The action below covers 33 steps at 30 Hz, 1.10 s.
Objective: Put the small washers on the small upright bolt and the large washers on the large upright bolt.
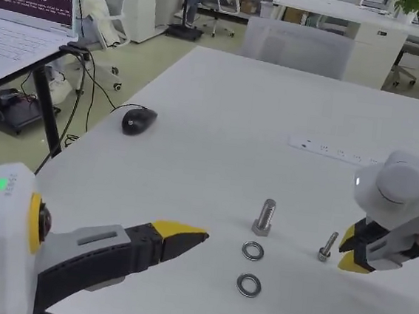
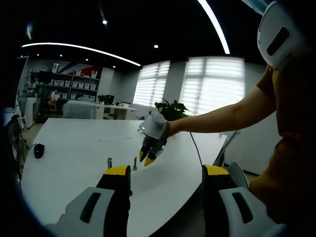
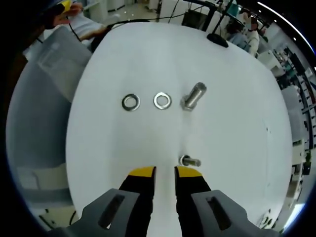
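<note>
— How many bolts do you see?
— I see two: one big bolt [image 1: 264, 216] and one small bolt [image 1: 327, 246].
— And washers?
— Two: the near washer [image 1: 248, 285] and the far washer [image 1: 252, 251].
— Anything else?
— I count one mouse [image 1: 139, 120] and one power strip [image 1: 336, 151].
</note>
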Tool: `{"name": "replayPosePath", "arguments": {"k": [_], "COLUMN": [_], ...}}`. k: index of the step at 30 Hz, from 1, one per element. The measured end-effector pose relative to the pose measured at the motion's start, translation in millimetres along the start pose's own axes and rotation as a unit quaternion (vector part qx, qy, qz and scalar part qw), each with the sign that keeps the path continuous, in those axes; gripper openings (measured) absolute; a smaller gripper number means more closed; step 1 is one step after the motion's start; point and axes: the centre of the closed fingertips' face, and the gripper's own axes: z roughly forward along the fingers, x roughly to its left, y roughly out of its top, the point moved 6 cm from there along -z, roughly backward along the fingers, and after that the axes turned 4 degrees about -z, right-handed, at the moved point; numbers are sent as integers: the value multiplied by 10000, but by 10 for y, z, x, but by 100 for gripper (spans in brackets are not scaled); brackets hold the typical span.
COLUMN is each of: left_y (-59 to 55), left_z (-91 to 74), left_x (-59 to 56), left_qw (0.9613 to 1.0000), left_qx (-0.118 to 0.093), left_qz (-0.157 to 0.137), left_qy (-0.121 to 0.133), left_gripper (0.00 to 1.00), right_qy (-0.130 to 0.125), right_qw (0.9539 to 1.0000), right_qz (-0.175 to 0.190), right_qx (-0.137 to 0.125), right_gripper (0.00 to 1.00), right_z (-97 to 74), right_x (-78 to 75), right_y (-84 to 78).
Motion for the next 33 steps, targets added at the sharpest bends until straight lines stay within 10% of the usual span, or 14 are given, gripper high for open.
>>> {"name": "replayPosePath", "arguments": {"k": [33], "left_y": [-10], "left_z": [-167], "left_x": [-9], "left_qw": [9985], "left_qx": [-298], "left_qz": [-58], "left_qy": [458], "left_gripper": [58], "right_qy": [738], "right_qw": [9931], "right_qz": [-823], "right_qx": [-382], "right_gripper": [22], "right_z": [599], "right_x": [368], "right_y": [877]}}
